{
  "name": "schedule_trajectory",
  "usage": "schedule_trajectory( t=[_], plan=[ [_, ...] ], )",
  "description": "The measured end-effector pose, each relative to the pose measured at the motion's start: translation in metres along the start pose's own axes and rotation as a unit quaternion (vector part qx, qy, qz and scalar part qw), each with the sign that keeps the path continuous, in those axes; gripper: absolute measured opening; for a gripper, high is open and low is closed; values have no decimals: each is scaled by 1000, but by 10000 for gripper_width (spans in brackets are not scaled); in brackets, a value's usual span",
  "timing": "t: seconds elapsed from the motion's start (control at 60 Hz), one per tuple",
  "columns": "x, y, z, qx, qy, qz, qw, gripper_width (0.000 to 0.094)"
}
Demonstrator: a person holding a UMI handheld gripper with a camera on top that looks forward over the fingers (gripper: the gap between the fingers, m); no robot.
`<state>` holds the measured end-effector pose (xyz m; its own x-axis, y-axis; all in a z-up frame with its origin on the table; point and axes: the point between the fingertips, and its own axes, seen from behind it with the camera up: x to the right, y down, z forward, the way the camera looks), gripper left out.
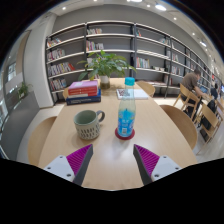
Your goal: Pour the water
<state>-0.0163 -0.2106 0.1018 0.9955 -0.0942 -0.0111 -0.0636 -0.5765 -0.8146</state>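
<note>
Gripper (112, 163) fingers spread wide, holding nothing; only their pink pads (74, 160) show. Just beyond them on the table (160, 128): water bottle (126, 108) upright, green mug (88, 124) to its left. Mug contents not discernible. Book titles (83, 90) unreadable.

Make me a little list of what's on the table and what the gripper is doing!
bottle: clear bottle with blue label, upright, ahead of the fingers
mug: green mug, beside the bottle, handle toward it
books: stack of books, beyond the mug
plant: potted plant, at the table's far end
table: wooden table
gripper: gripper, open, holding nothing
background: bookshelves
</note>
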Motion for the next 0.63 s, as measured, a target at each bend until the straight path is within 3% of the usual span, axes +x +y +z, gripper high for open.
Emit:
schedule_trajectory(
  t=[0.35, 0.633],
  plan=[
    [-40, -66, -84, 73, -1, -16, 997, 830],
    [-50, -72, -111, 76, 3, -23, 997, 828]
  ],
)
